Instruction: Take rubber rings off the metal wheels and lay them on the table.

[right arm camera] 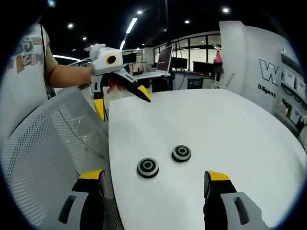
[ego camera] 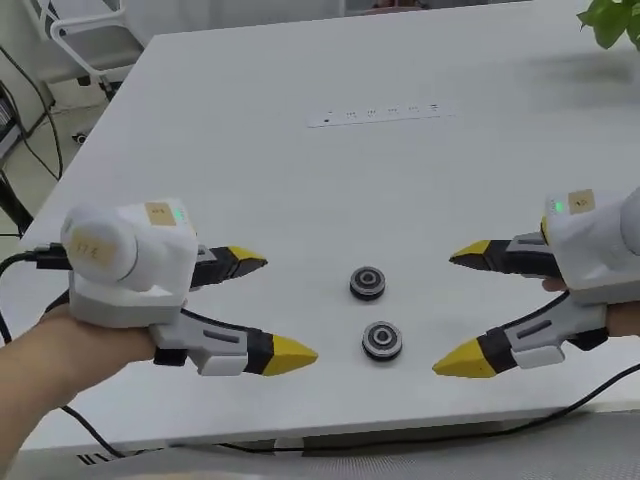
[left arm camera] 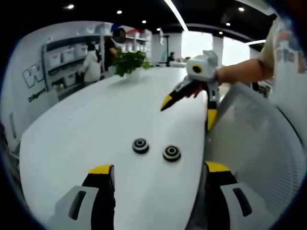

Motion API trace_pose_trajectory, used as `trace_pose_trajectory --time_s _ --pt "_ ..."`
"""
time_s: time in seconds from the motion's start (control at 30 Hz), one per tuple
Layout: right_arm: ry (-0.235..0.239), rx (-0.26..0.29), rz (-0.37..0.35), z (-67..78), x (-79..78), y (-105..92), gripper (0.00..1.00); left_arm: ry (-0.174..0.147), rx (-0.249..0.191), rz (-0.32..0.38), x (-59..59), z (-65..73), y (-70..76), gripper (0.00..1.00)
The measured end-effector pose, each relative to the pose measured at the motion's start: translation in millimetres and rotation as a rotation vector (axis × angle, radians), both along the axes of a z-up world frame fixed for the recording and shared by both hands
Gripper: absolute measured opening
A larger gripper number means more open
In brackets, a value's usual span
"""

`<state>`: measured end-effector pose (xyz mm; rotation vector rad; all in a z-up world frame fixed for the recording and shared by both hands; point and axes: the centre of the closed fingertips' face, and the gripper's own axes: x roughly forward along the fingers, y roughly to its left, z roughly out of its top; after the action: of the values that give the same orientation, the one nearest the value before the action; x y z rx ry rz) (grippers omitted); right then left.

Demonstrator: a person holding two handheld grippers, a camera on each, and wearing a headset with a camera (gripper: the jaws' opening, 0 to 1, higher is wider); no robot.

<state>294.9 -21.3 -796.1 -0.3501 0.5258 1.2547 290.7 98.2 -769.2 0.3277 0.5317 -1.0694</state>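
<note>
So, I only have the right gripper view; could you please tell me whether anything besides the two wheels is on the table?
Observer: Yes. The head view shows a narrow strip with small dark marks, set flat in the table beyond the farther wheel.
Operator: Thank you. Is anything lying close to my gripper?
Observer: A black cable lies along the table's near edge, on the person's side of the right gripper.

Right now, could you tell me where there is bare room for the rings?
Bare: tabletop between the far wheel and the white strip, and beyond toward the plant. Crowded: the near edge, where the left hand-held gripper and right hand-held gripper flank that and the near wheel.
</note>
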Motion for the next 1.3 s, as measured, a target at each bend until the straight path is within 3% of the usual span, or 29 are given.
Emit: trace_pose_trajectory --time_s 0.27,0.47,0.93,1.3 --pt "-0.006 -0.007 0.038 -2.8 0.0 6.0 0.80 0.013 0.008 -0.028 0.4 -4.0 -9.2 0.75" --pt "0.015 -0.002 0.040 -8.0 3.9 7.4 0.76 0.030 0.023 -0.050 1.4 -12.0 -14.5 0.72" --pt "0.039 -0.028 0.062 -20.6 3.5 8.9 0.72 0.047 0.030 -0.059 8.5 -20.0 -18.5 0.70" --pt "0.051 -0.056 0.076 -33.9 4.1 7.4 0.66 0.076 0.053 -0.082 9.0 -36.3 -22.6 0.68"
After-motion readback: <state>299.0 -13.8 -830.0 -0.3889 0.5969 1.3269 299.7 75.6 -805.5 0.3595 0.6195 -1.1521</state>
